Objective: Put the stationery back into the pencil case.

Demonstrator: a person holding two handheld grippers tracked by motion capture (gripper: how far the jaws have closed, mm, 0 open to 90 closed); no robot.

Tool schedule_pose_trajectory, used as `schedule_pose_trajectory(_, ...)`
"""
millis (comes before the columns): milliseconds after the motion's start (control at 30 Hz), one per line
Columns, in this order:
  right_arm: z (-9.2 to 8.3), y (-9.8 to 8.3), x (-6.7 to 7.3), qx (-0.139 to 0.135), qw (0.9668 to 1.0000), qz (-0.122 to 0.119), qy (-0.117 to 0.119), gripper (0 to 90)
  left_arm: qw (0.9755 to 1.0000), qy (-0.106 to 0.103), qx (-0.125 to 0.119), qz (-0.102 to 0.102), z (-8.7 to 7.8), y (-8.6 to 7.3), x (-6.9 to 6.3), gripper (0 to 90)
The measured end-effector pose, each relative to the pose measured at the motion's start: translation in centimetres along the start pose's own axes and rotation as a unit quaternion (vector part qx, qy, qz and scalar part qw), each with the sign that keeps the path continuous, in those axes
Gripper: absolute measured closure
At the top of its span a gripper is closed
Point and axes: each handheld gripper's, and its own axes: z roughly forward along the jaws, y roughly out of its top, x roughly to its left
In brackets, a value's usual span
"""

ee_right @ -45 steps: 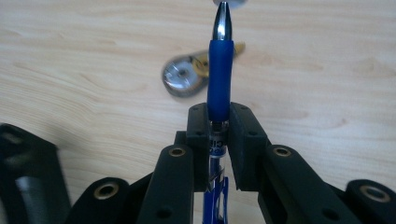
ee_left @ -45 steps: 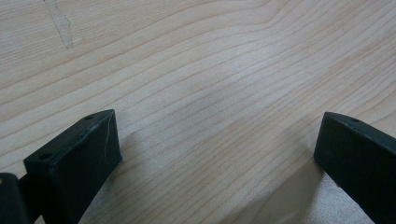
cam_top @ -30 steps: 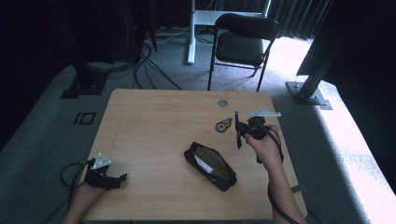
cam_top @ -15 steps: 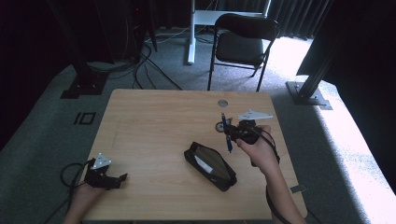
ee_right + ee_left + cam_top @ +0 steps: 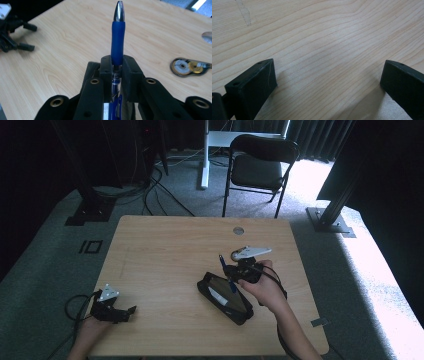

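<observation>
My right gripper (image 5: 231,270) is shut on a blue pen (image 5: 232,284) and hovers over the far end of an open black pencil case (image 5: 225,297) lying mid-table. In the right gripper view the pen (image 5: 117,42) stands up between the pressed jaws of the right gripper (image 5: 117,66), silver tip pointing away. My left gripper (image 5: 127,312) rests at the table's near left corner. Its jaws are wide open over bare wood in the left gripper view (image 5: 327,82), and the left gripper (image 5: 30,37) is also seen far off in the right gripper view.
A correction tape dispenser (image 5: 190,67) lies on the wooden table (image 5: 165,250) just beyond the right hand (image 5: 235,255). A round grommet (image 5: 238,230) sits near the far edge. A black folding chair (image 5: 260,167) stands behind the table.
The right gripper has carried the pen leftward and nearer, from beside the correction tape to above the pencil case. The left gripper has stayed put.
</observation>
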Motion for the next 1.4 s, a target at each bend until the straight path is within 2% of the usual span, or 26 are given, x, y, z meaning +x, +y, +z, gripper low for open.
schedule_pose_trajectory(67, 0.3, -0.1, 0.1, 0.007, 1.0000, -0.002, 0.003, 79.2, 1.0000, 0.000, 0.000, 0.000, 0.0, 0.0, 0.0, 0.6)
schedule_pose_trajectory(133, 1.2, -0.5, 0.3, 0.024, 0.9997, -0.005, 0.003, 79.2, 1.0000, 0.000, 0.000, 0.000, 0.0, 0.0, 0.0, 0.6)
schedule_pose_trajectory(200, 1.5, -0.6, 0.3, 0.026, 0.9997, -0.005, 0.001, 79.2, 1.0000, 0.000, 0.000, 0.000, 0.0, 0.0, 0.0, 0.7)
schedule_pose_trajectory(400, 3.4, -1.4, 0.7, 0.073, 0.9972, -0.017, 0.000, 79.2, 1.0000, 0.000, 0.000, 0.000, 0.0, 0.0, 0.0, 0.7)
schedule_pose_trajectory(567, 4.5, -1.9, 0.8, 0.091, 0.9956, -0.023, -0.003, 79.2, 1.0000, 0.000, 0.000, 0.001, 0.0, 0.0, 0.0, 0.6)
schedule_pose_trajectory(700, 5.8, -2.5, 0.9, 0.126, 0.9913, -0.036, -0.011, 79.2, 1.0000, 0.000, 0.000, 0.001, 0.0, 0.0, 0.0, 0.6)
schedule_pose_trajectory(733, 5.8, -2.5, 0.9, 0.126, 0.9913, -0.036, -0.011, 79.2, 1.0000, 0.000, 0.000, 0.000, 0.0, 0.0, 0.0, 0.6)
schedule_pose_trajectory(800, 6.4, -2.6, 1.0, 0.140, 0.9893, -0.040, -0.007, 79.2, 1.0000, 0.000, 0.000, 0.001, 0.0, 0.0, 0.0, 0.6)
schedule_pose_trajectory(1000, 7.6, -2.7, 1.1, 0.162, 0.9851, -0.054, -0.018, 79.2, 1.0000, 0.000, 0.000, 0.000, 0.0, 0.0, 0.0, 0.6)
schedule_pose_trajectory(1333, 9.0, -3.0, 1.5, 0.192, 0.9790, -0.061, -0.028, 79.2, 1.0000, 0.000, 0.001, 0.000, 0.0, 0.0, 0.0, 0.6)
schedule_pose_trajectory(1400, 9.2, -3.0, 1.5, 0.194, 0.9788, -0.060, -0.028, 79.1, 1.0000, 0.000, 0.001, 0.000, 0.0, 0.0, 0.0, 0.6)
